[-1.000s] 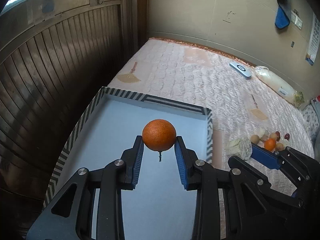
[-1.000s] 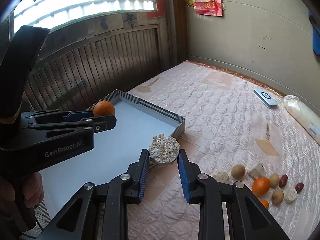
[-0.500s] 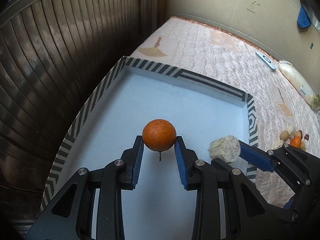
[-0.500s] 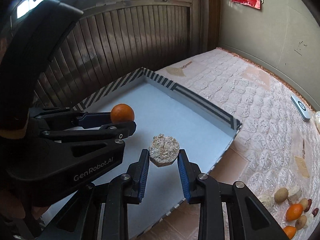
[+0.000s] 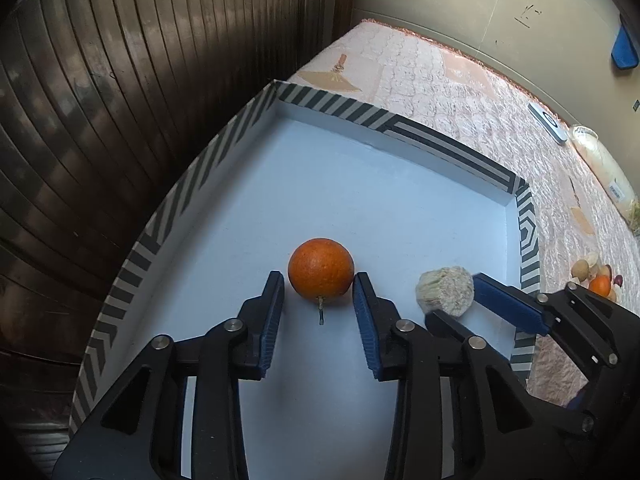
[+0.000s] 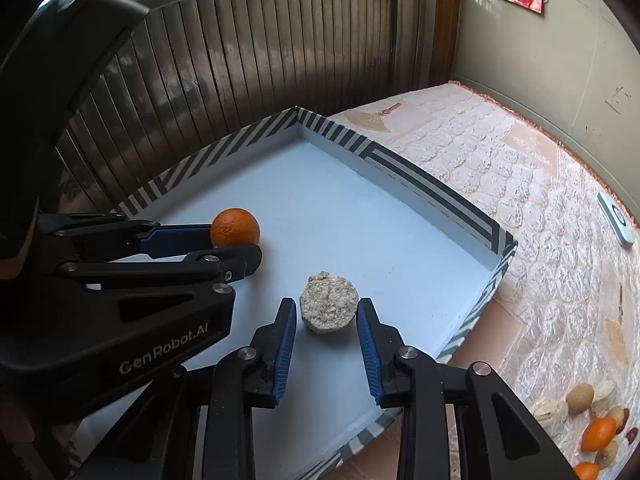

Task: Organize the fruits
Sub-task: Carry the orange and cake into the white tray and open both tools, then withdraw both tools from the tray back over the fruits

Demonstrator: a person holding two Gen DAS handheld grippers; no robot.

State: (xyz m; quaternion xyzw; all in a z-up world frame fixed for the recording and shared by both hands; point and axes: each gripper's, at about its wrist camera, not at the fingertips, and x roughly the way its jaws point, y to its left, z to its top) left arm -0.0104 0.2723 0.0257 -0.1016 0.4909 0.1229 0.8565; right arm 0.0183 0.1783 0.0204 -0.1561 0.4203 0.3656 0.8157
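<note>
An orange (image 5: 321, 274) with a short stem sits on the pale blue floor of a striped-rim tray (image 5: 440, 148). My left gripper (image 5: 319, 292) is open around it, with small gaps at both pads. A rough beige lump of fruit (image 6: 329, 304) rests on the tray floor between the pads of my right gripper (image 6: 327, 320), which is open with gaps on both sides. The orange (image 6: 235, 227) and left gripper also show in the right wrist view, and the lump (image 5: 445, 290) in the left wrist view.
A pile of oranges, brown and red fruits (image 6: 592, 420) lies on the quilted bed (image 6: 520, 184) to the right of the tray. A dark slatted wooden wall (image 5: 100, 120) runs along the tray's left side. A white remote (image 6: 616, 220) lies near the far wall.
Both grippers have come down into the tray and opened. The orange and the beige lump now rest on the tray floor instead of being held up.
</note>
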